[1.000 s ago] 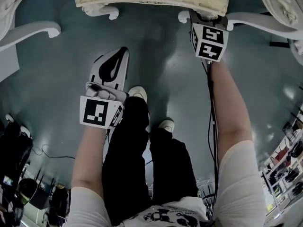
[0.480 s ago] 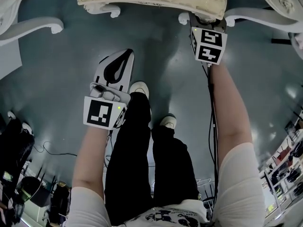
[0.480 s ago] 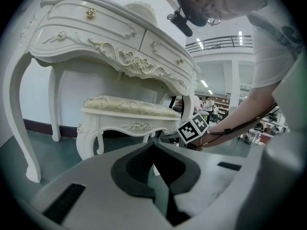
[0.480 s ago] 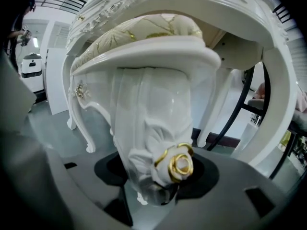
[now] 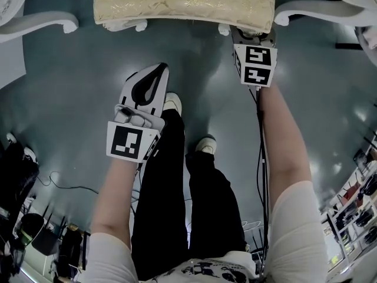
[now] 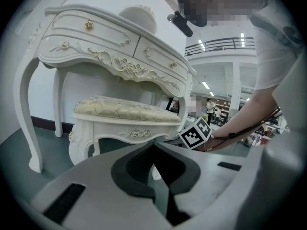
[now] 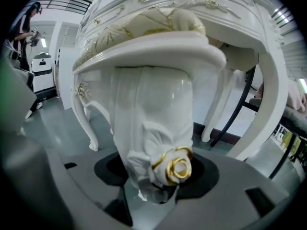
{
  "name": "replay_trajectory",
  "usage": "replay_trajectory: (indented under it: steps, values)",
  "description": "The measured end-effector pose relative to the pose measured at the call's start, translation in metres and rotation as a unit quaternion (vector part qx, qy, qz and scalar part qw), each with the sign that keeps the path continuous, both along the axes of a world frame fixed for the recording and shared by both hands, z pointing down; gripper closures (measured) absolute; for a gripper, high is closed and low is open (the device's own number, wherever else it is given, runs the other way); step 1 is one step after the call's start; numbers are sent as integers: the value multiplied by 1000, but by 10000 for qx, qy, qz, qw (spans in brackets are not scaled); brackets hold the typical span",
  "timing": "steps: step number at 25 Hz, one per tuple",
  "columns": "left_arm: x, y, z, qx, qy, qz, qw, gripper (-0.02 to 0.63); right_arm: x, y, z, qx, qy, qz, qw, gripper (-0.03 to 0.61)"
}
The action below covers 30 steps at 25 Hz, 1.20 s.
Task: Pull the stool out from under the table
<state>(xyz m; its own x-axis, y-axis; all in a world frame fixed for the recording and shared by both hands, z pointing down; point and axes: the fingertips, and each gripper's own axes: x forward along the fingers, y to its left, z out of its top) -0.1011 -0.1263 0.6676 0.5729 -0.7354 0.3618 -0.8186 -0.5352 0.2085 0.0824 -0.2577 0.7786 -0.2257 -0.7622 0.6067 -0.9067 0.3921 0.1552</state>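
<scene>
Grey-green floor [image 5: 70, 105] lies open around us. We note the white, cream-cushioned stool [image 5: 182, 5] partly under the table [image 6: 96, 37]; right gripper [image 7: 156, 195] clamps its carved corner leg, left gripper [image 5: 158, 69] closed, empty.

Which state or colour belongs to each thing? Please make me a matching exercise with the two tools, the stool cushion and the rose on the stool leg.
Things:
1. left tool
2. right tool
3. cushion
4. rose

States and colours:
A. gold
B. closed on the stool leg
C. cream
D. closed, holding nothing

Pairs: 1-D, 2-B, 3-C, 4-A
</scene>
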Motion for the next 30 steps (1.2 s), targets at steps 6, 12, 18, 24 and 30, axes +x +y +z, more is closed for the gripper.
replay_trajectory:
  steps: [6, 12, 18, 24, 30]
  values:
    - [5, 29, -2, -18, -63, -48, 10000, 597, -3, 41, 2, -126, 30, -82, 9999, 306]
    - [9, 63, -3, -89, -60, -146, 9998, 597, -11, 80, 0, -219, -36, -264, 9994, 305]
    - [8, 101, -10, -107, -15, -285, 9995, 597, -19, 124, -1, -313, -28, -434, 9986, 305]
    - [4, 136, -7, -225, -85, -342, 9991, 597, -25, 163, -1, -420, -18, -602, 9973, 305]
    - [4, 140, -4, -329, -91, -449, 9984, 597, -26, 173, 1, -570, 12, -721, 9958, 306]
